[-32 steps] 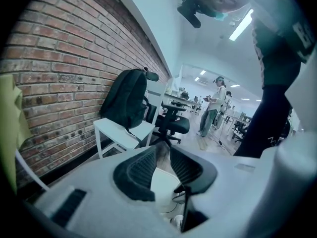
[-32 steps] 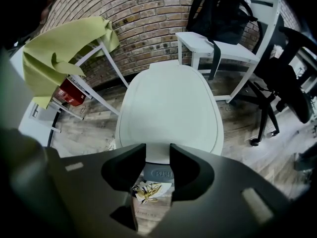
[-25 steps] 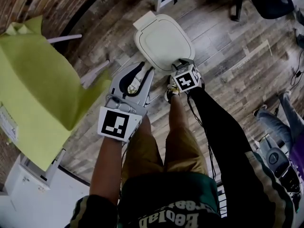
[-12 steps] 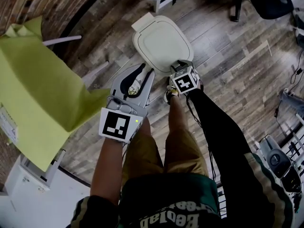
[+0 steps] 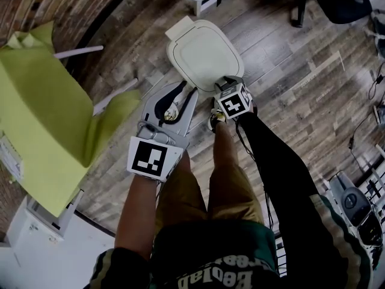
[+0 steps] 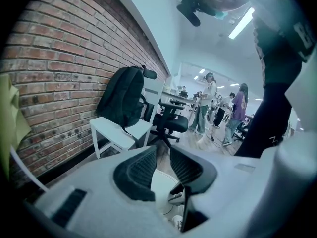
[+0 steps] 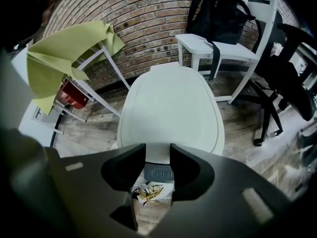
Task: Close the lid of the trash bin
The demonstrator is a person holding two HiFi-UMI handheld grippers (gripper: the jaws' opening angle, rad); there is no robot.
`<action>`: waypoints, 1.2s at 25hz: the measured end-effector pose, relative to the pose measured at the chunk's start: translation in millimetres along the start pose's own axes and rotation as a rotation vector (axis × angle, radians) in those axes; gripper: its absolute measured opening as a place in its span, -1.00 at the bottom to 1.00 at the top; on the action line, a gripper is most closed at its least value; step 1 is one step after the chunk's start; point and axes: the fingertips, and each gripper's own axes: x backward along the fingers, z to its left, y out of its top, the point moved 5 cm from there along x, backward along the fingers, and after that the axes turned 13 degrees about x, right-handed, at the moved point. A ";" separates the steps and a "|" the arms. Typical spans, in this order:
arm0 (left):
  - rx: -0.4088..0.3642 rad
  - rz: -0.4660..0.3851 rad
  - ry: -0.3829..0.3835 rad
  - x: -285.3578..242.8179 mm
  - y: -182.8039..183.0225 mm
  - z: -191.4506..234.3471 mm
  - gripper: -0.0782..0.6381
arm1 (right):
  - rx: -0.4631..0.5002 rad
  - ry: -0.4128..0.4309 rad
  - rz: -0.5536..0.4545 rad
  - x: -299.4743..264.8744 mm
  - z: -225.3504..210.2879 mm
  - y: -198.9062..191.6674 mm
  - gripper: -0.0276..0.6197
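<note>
Showing past right claw (image 7: 157, 153): PUSH button (image 7: 160, 174)

Your head view is dim with dark, bent corners, your left gripper view runs cool with glare off the ceiling strip light (image 6: 241, 24) and soft, blurred fingers (image 6: 136, 175), and your right gripper view is evenly lit but bowed at its edges.
</note>
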 end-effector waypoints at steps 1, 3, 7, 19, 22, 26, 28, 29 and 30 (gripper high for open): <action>0.000 -0.001 0.000 -0.5 0.1 -0.7 -0.51 | 0.001 0.001 -0.001 -0.1 -0.1 -0.1 -0.40; -0.001 -0.002 0.001 -1.2 0.1 -1.8 -0.51 | 0.006 0.000 -0.004 -0.2 0.5 0.0 -0.38; -0.003 0.000 0.002 0.3 -0.9 -5.1 -0.52 | 0.017 -0.007 -0.032 1.1 3.8 0.0 -0.30; -0.032 0.003 0.028 1.8 -1.2 -6.7 -0.52 | 0.020 -0.059 -0.253 22.3 -6.7 31.5 -0.27; -0.037 -0.010 0.045 1.6 -0.1 -7.2 -0.66 | 0.065 -0.104 -0.316 36.4 -11.5 47.2 -0.27; -0.029 -0.023 0.069 5.3 2.3 -6.2 -0.67 | 0.071 -0.131 -0.396 53.9 -14.4 65.0 -0.27; -0.027 -0.027 0.079 7.2 3.6 -5.3 -0.67 | 0.063 -0.143 -0.431 64.8 -17.0 72.8 -0.27; -0.025 -0.029 0.083 8.0 4.4 -4.7 -0.67 | 0.061 -0.149 -0.447 70.7 -18.3 76.5 -0.27; -0.023 -0.031 0.087 8.9 5.7 -3.8 -0.67 | 0.065 -0.154 -0.463 76.7 -19.0 80.4 -0.27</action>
